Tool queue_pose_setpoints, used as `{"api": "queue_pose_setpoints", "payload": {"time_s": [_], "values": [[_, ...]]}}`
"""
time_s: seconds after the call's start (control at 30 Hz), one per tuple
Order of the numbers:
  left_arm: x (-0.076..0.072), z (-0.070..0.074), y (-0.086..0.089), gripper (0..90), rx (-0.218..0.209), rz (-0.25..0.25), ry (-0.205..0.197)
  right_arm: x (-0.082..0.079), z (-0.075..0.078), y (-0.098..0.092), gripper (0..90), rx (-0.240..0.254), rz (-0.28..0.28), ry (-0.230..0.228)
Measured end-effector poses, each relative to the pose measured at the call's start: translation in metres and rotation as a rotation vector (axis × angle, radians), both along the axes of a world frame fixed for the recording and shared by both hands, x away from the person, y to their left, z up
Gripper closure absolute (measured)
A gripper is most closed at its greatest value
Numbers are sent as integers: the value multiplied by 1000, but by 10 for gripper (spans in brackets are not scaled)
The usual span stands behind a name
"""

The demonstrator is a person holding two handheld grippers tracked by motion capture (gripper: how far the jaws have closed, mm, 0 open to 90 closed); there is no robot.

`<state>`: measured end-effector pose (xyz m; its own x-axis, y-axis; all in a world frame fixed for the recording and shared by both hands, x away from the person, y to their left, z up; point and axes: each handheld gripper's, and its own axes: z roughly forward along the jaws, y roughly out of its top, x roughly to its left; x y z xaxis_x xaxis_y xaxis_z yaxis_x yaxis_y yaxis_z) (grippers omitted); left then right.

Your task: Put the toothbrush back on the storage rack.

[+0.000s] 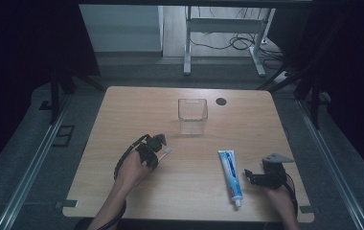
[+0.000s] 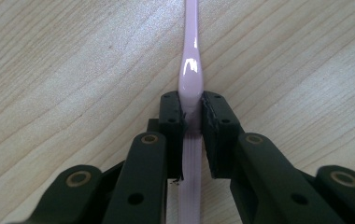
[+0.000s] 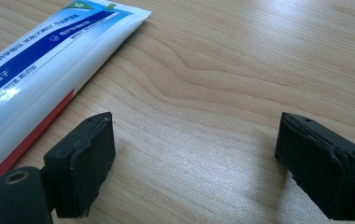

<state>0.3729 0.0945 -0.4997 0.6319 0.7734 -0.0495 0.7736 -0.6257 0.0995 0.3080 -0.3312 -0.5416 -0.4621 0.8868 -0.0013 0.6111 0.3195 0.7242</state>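
A pale pink toothbrush [image 2: 190, 79] lies on the wooden table [image 1: 122, 110], and my left gripper [image 2: 192, 114] is shut on its handle, both pads pressing its sides. From above, the left gripper [image 1: 158, 143] sits left of centre with the brush head [image 1: 168, 150] sticking out to the right. A blue and white toothpaste tube [image 1: 230, 175] lies at the right front. My right gripper [image 1: 252, 176] rests just right of the tube, jaws wide open over bare wood [image 3: 194, 154], the tube [image 3: 35, 70] beside its left pad. A clear square cup [image 1: 192, 115] stands upright at the table's middle back.
A black round grommet [image 1: 221, 101] sits in the table top right of the cup. Metal rails run along both sides of the table on the floor. A white desk frame with cables stands beyond the far edge.
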Motion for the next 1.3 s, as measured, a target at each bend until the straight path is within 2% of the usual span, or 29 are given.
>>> {"api": "queue_pose_setpoints", "payload": {"time_s": [0.27,0.57,0.63,0.67,0.7,0.77,0.8,0.97,1.03,1.2,1.23,1.3], "values": [[1,4,3,788,-47,-28,-3,0,0,0,118,0,0,0],[-1,17,5,788,-132,-48,-61,0,0,0,118,0,-1,1],[-1,21,6,788,-158,-52,-79,0,0,0,118,0,-1,1],[-2,25,6,788,-184,-55,-89,0,0,0,118,0,-1,1],[-2,25,6,788,-184,-55,-89,0,0,0,118,0,-1,1],[-3,30,8,788,-220,-65,-100,0,0,0,118,0,-1,2],[-3,30,8,788,-220,-65,-100,0,0,0,118,0,-1,2],[-7,40,7,788,-273,-89,-146,0,0,0,118,0,-1,2],[-7,42,7,787,-281,-94,-153,0,0,0,118,0,-1,2],[-9,54,6,787,-327,-107,-211,0,0,0,118,0,0,1],[-10,59,6,788,-343,-114,-237,0,0,0,118,-1,1,1],[-10,61,6,788,-355,-116,-249,0,0,0,118,-2,1,1]]}}
